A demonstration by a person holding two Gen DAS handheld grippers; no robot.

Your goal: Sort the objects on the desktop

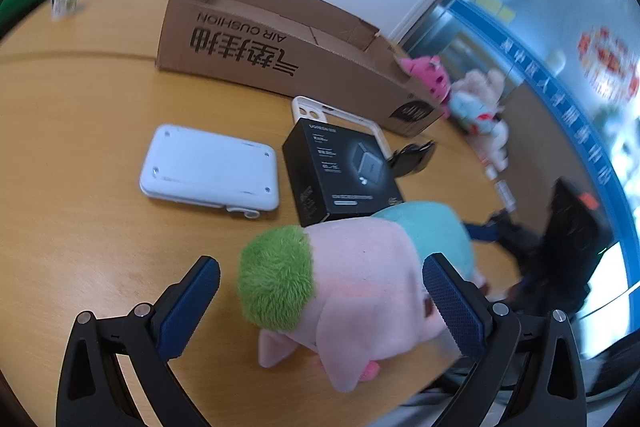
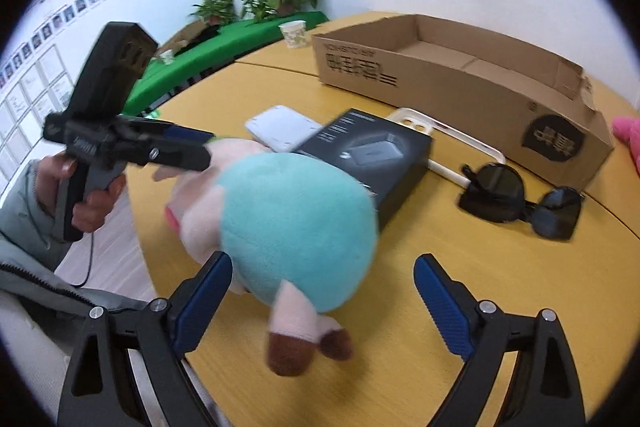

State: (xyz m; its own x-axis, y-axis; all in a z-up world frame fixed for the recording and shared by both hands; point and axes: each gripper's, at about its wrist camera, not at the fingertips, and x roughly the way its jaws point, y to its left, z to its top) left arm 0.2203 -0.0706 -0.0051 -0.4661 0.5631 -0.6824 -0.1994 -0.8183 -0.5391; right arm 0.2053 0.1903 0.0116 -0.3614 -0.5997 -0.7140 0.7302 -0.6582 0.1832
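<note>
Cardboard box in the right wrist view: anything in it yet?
No, the cardboard box shows only bare cardboard floor inside; the plush toy lies on the table.

Plush pig (image 1: 360, 279) face hidden; phone case (image 1: 308, 111) partly behind black box (image 1: 340, 171).

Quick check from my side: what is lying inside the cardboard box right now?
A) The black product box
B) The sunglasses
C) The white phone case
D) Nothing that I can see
D: the right wrist view looks into the cardboard box and shows only bare floor, while the sunglasses, black product box and white phone case all lie on the table in front of it.
</note>
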